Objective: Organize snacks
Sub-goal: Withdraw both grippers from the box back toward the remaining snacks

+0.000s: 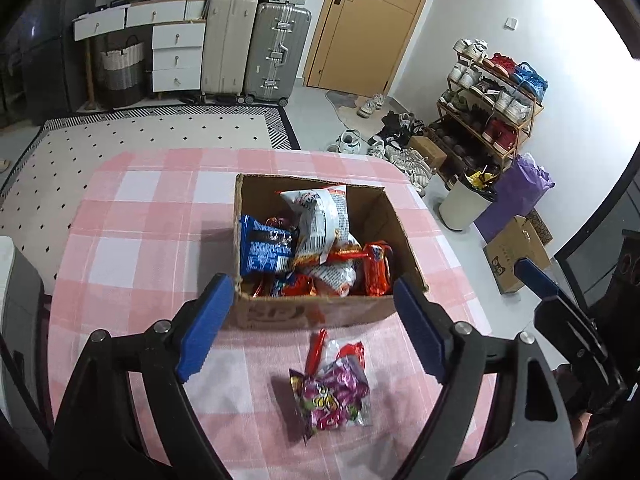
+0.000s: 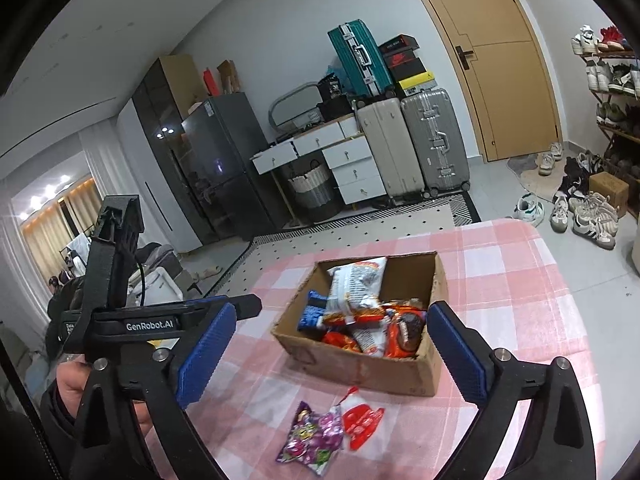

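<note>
**A:** Nearest your left gripper (image 1: 314, 324) lies the purple packet (image 1: 334, 398), flat on the counter (image 1: 140, 208) just short of the cardboard box (image 1: 320, 312). A red-and-clear packet (image 1: 352, 354) touches its far edge. Both your grippers hang spread wide and hold nothing; the right gripper (image 2: 326, 354) is off to the side, above the same two packets.

**B:** So which do you take first?

**A:** I'd say the purple one. Come down with one pad on each long edge, pinch the crinkled body and not the thin sealed end, and lift straight up so you don't drag its neighbour. Then carry it over the box's near wall and let go into the open corner on the far right side, where bare cardboard shows beside the white bag (image 1: 320, 216) and the blue packet (image 1: 266, 250).

**B:** Anything you can't make out?

**A:** Plenty. You can't tell whether the red packet lies under the purple one or merely against it. The packets low in the box are buried under the heap, the labels are unreadable, and the counter's near edge is hidden behind your gripper arms.
</note>
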Action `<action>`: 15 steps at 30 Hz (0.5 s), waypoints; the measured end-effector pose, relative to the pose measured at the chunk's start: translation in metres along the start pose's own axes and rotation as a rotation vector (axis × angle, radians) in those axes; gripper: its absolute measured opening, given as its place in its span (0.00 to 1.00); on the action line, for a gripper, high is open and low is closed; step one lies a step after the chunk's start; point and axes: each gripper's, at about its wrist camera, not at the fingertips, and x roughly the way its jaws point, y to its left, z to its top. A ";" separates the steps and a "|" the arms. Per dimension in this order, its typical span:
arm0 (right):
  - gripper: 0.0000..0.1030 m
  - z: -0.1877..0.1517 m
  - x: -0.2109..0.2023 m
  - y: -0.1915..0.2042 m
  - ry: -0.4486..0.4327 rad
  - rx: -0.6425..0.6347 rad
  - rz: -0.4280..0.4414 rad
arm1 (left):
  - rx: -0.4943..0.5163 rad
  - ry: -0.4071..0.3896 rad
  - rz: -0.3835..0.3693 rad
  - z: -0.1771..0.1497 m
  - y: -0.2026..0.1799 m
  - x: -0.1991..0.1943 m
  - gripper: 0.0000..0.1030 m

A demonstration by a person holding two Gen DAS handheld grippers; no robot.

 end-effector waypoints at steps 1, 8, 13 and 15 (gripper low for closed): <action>0.95 -0.002 -0.003 0.003 -0.005 -0.005 0.007 | 0.002 -0.005 0.001 -0.003 -0.001 -0.004 0.79; 0.98 -0.016 -0.028 0.020 -0.026 -0.028 -0.003 | 0.017 -0.047 0.028 -0.028 -0.003 -0.039 0.83; 0.99 -0.028 -0.047 0.027 -0.032 -0.032 -0.014 | 0.033 -0.062 0.040 -0.050 -0.006 -0.056 0.84; 0.99 -0.033 -0.053 0.030 -0.031 -0.034 -0.021 | 0.021 -0.063 0.037 -0.058 -0.004 -0.063 0.84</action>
